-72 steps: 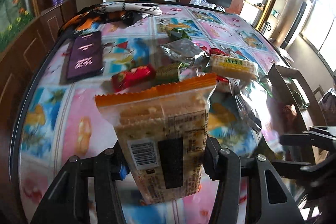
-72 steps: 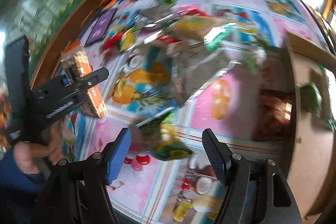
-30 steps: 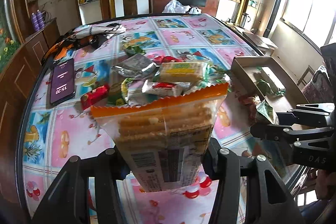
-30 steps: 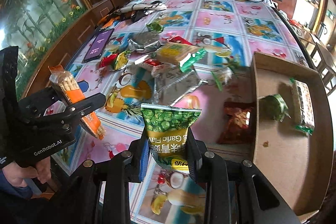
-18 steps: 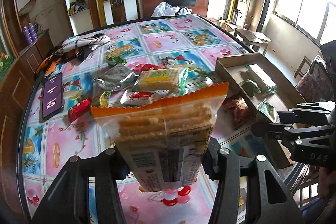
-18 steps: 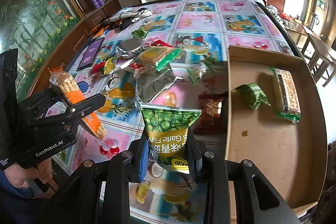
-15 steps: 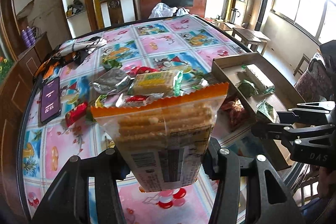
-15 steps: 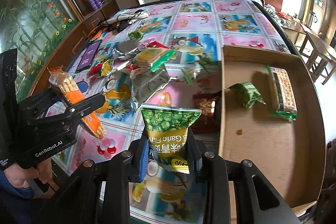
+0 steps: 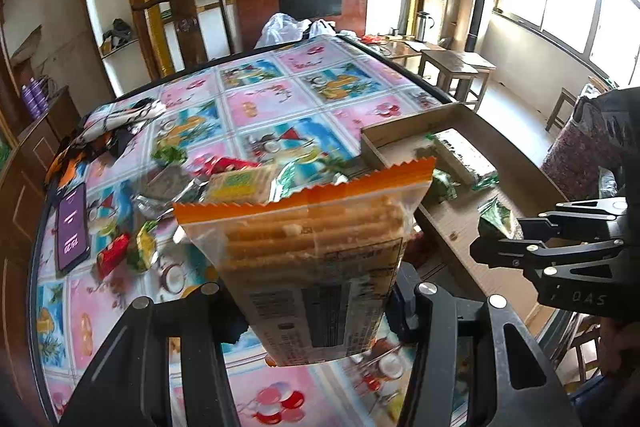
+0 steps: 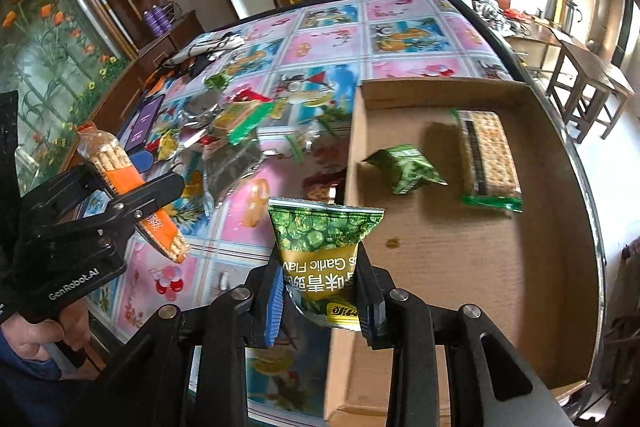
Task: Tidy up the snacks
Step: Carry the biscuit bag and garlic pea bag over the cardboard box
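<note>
My left gripper (image 9: 316, 311) is shut on an orange-topped biscuit-stick packet (image 9: 316, 251), held upright above the table; the packet also shows in the right wrist view (image 10: 128, 183). My right gripper (image 10: 320, 295) is shut on a green garlic-pea packet (image 10: 324, 247), held above the left wall of the cardboard box (image 10: 500, 267). Inside the box lie a small green packet (image 10: 404, 169) and a long cracker packet (image 10: 486, 157). A pile of loose snacks (image 10: 232, 131) lies on the table left of the box.
The table has a bright patterned cloth (image 9: 288, 95). A purple phone (image 9: 72, 227) lies at its left side, with crumpled cloth (image 9: 116, 127) behind. A wooden chair (image 9: 184, 19) stands at the far edge; stools (image 9: 456, 71) stand to the right.
Both grippers have swung to the right with their packets. The box now lies closer and larger under the right gripper. Before that, the right gripper closed on the green pea packet.
</note>
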Tool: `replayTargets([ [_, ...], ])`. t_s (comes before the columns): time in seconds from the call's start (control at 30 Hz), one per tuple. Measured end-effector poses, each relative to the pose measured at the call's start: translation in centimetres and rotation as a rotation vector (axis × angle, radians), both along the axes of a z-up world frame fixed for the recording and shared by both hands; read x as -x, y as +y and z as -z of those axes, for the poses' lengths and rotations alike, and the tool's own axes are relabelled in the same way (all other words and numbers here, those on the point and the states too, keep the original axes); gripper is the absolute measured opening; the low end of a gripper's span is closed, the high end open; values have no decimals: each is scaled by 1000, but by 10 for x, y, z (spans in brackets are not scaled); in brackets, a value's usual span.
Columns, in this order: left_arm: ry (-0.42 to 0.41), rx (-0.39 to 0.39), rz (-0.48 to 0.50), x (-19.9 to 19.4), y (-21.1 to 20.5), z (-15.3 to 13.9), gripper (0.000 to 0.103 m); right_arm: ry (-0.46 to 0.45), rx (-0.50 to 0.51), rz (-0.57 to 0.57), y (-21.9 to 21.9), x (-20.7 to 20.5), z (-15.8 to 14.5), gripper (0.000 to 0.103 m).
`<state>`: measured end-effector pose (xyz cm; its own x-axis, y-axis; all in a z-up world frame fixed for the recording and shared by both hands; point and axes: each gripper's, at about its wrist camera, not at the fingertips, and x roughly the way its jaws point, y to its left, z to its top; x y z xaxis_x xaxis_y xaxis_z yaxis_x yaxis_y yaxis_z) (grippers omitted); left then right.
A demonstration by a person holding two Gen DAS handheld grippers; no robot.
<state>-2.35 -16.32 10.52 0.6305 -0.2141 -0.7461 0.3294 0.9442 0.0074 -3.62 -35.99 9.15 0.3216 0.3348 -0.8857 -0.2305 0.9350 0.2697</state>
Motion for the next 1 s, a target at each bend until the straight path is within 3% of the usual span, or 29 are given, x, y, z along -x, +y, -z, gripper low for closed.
replayTargets([
  [0.4,-18,-4,126,-7,-60,-7,52,25,22,108,-53,0,7,32],
  [1.0,6,-34,293,-4,-135,10,52,63,63,230,-113,13,15,32],
])
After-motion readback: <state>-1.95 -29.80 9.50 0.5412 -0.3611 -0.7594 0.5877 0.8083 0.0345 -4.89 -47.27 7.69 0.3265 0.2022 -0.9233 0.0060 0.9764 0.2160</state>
